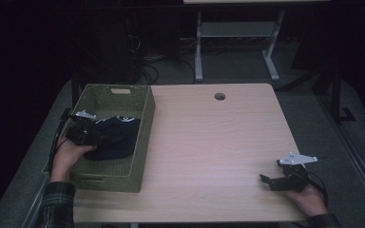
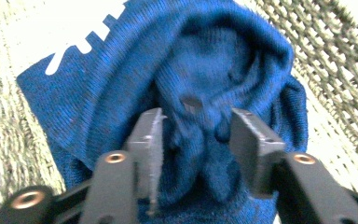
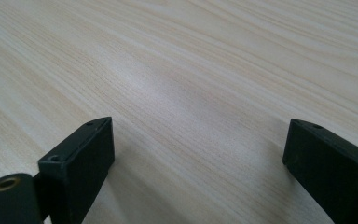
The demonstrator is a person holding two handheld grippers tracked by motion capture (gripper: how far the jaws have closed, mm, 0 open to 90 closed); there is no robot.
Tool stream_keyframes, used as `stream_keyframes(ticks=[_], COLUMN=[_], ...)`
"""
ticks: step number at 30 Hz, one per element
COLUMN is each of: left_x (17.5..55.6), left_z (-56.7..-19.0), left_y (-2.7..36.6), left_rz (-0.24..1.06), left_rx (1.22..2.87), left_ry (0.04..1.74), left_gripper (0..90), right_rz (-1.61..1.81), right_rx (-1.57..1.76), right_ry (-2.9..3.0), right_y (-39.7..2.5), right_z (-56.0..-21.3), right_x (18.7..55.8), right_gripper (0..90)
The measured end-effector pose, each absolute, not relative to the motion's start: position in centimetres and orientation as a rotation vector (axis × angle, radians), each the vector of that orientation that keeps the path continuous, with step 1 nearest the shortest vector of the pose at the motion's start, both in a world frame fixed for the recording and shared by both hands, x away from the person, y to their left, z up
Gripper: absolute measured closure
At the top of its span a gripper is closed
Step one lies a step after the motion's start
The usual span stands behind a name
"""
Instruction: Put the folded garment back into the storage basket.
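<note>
Straddling a fold of the blue knitted garment [image 2: 177,93] in the green woven basket [image 1: 142,142] at nine o'clock, the released left claw [image 2: 196,135] should pinch deep, while the released right claw [image 3: 196,154] hovers over bare counter [image 1: 218,142].

We see a dark blue knitted garment [image 1: 116,137] with white markings lying crumpled inside a green woven basket [image 1: 142,137], which stands at the table's left edge. It sits toward the basket's right wall, bunched into folds [image 2: 205,84], its white-marked part toward the basket's far end.
</note>
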State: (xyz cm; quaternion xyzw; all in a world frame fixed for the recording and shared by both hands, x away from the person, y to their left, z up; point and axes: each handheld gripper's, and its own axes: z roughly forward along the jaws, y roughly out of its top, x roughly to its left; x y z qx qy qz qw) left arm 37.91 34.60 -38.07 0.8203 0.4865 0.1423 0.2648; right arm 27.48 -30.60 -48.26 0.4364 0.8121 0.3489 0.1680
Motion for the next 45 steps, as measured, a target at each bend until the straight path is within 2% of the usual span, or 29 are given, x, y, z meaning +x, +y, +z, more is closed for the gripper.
stream_keyframes(ticks=[2,3,4,7,15,29,45], left_x=[37.9,37.8,37.7,37.7,37.8,37.7,37.1], left_z=[-37.9,-37.6,-37.3,-36.7,-35.2,-31.9,-30.0], left_y=[34.6,34.7,34.6,34.5,33.4,29.1,21.3], left_rz=[0.391,0.395,0.398,0.386,0.407,0.395,0.362], left_rx=[2.207,2.199,2.185,2.159,2.13,2.052,2.031], left_ry=[1.319,1.317,1.319,1.314,1.277,1.136,0.949], left_gripper=[42.9,42.9,36.3,27.9,14.9,14.6,14.7], right_rz=[0.993,0.992,0.992,0.992,0.992,0.992,0.991], right_rx=[1.242,1.241,1.241,1.241,1.241,1.24,1.242], right_ry=[2.31,2.31,2.31,2.31,2.31,2.31,2.309], right_y=[-30.6,-30.6,-30.6,-30.6,-30.6,-30.6,-30.6], right_z=[-48.3,-48.3,-48.3,-48.3,-48.3,-48.3,-48.3], right_x=[27.5,27.5,27.5,27.5,27.5,27.5,27.5], right_gripper=[8.5,8.5,8.5,8.5,8.5,8.6,8.5])
